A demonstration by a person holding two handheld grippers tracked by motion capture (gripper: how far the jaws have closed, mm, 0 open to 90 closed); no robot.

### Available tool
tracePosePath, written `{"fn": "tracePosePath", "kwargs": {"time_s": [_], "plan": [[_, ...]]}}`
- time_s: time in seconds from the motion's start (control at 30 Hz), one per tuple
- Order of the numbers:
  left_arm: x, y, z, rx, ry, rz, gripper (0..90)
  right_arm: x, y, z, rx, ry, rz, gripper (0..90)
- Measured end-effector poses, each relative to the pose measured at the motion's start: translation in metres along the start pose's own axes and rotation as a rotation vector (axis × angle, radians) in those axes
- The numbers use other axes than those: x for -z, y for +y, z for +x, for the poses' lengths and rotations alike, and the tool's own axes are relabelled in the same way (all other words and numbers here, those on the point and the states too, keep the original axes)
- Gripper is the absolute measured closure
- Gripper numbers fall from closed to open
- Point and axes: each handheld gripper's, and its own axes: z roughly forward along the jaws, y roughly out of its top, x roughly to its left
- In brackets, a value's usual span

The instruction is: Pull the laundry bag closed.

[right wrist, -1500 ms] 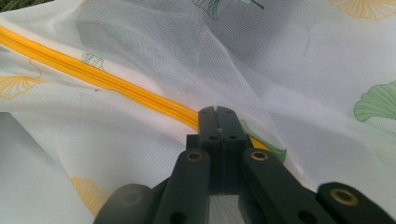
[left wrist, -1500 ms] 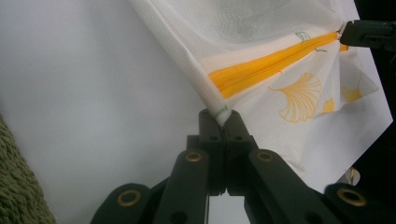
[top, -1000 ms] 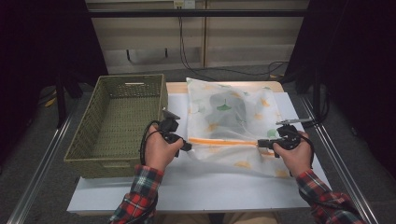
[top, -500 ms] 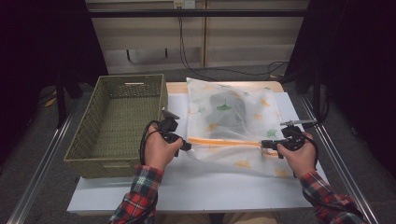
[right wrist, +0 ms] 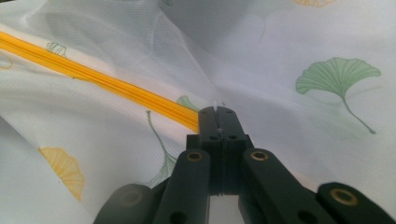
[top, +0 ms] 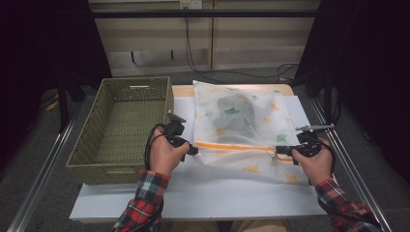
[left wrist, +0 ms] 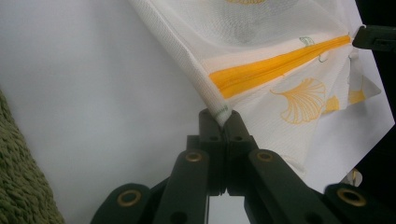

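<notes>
High view: translucent mesh bag point(top: 241, 130), woven basket point(top: 125, 125).

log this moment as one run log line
left gripper: shut on mesh bag corner | right gripper: shut at orange zipper end | bag: on table beside basket

My right gripper point(top: 285, 150) has slid rightward, away from the green woven basket point(top: 121, 126), along the white leaf-printed mesh bag's point(top: 241, 121) orange zipper point(top: 232, 146).
</notes>
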Motion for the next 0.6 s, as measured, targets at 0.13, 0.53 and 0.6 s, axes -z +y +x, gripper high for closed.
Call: {"fn": "tracePosePath", "kwargs": {"time_s": [0.13,0.53,0.6], "plan": [[0.0001,0.0007,-0.0009,-0.002,0.0,0.003,89.2,0.0027,-0.0009,-0.0017,-0.003,0.0,-0.005,90.0],[0.0001,0.0012,-0.0005,-0.01,0.001,0.011,89.2,0.0067,-0.002,-0.0063,-0.016,-0.01,-0.01,90.0],[-0.0009,0.0011,-0.0008,-0.011,0.007,0.011,89.2,0.0069,-0.0026,-0.0075,-0.015,-0.004,-0.012,90.0]]}}
